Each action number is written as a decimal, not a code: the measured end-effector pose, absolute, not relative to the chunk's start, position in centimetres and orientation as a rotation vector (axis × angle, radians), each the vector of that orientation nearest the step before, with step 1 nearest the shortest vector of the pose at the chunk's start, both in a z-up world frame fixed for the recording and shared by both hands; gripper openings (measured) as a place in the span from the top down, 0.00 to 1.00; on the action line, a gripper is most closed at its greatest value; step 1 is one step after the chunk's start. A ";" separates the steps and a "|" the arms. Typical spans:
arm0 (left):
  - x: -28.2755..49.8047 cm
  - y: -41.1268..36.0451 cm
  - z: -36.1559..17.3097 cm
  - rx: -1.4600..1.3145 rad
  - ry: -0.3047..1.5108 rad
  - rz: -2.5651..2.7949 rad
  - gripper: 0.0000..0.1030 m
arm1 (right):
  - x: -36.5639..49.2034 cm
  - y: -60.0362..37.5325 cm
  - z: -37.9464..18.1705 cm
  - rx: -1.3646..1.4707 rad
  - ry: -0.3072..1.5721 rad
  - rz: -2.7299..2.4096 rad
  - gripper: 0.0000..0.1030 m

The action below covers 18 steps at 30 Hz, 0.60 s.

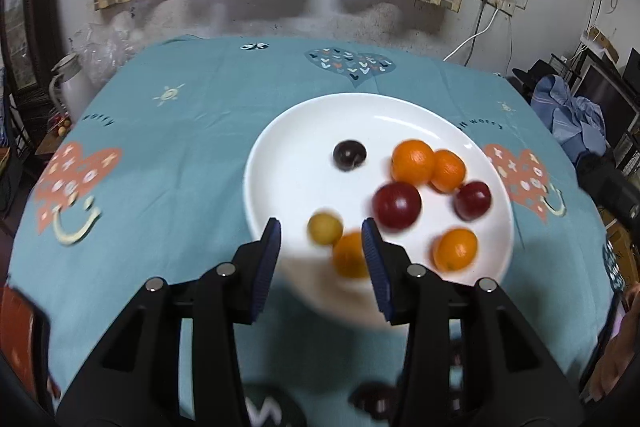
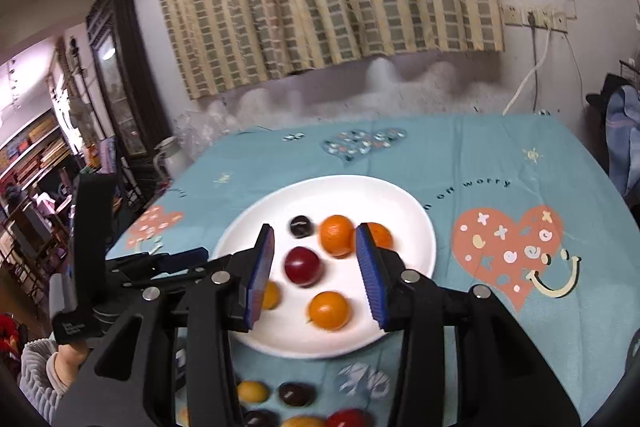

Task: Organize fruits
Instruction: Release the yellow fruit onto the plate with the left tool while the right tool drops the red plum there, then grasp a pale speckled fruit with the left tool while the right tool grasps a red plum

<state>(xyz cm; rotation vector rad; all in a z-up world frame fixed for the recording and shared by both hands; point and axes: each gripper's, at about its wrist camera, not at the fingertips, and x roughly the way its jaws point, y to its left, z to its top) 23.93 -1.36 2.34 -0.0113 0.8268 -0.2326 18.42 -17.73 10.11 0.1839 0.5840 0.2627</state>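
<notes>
A white plate (image 1: 280, 147) holds several fruits: a dark plum (image 1: 349, 155), oranges (image 1: 413, 161), red plums (image 1: 397, 205) and a small yellow fruit (image 1: 325, 228). My left gripper (image 1: 320, 231) hangs open over the plate's near rim. The yellow fruit and a blurred orange (image 1: 350, 255) show in its gap, and no pad presses on them. In the right wrist view my right gripper (image 2: 314, 233) is open above the plate (image 2: 400, 211), framing a red plum (image 2: 304, 266) and an orange (image 2: 329, 310). It holds nothing. The left gripper (image 2: 188, 258) reaches in from the left.
Loose fruits lie on the teal tablecloth (image 2: 500, 155) in front of the plate: a yellow one (image 2: 252, 391), a dark one (image 2: 294, 393) and a red one (image 2: 348, 419). A white jug (image 1: 70, 83) stands off the table's far left. A sleeved hand (image 2: 52, 367) shows at lower left.
</notes>
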 end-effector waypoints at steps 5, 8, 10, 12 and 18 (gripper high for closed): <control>17.9 0.0 1.8 0.007 0.846 -0.209 0.51 | 13.2 -17.2 11.2 0.155 0.585 0.298 0.58; 14.7 0.6 0.5 0.023 0.864 -0.196 0.51 | 10.2 -17.3 10.5 0.128 0.604 0.290 0.57; 12.9 0.9 -0.5 0.027 0.880 -0.195 0.51 | 8.6 -17.7 9.7 0.122 0.611 0.280 0.57; 11.5 1.1 -1.5 0.025 0.891 -0.200 0.51 | 7.3 -18.1 8.8 0.127 0.615 0.268 0.57; 9.3 0.2 -1.7 0.081 0.832 -0.233 0.53 | 5.2 -18.8 7.1 0.144 0.631 0.273 0.57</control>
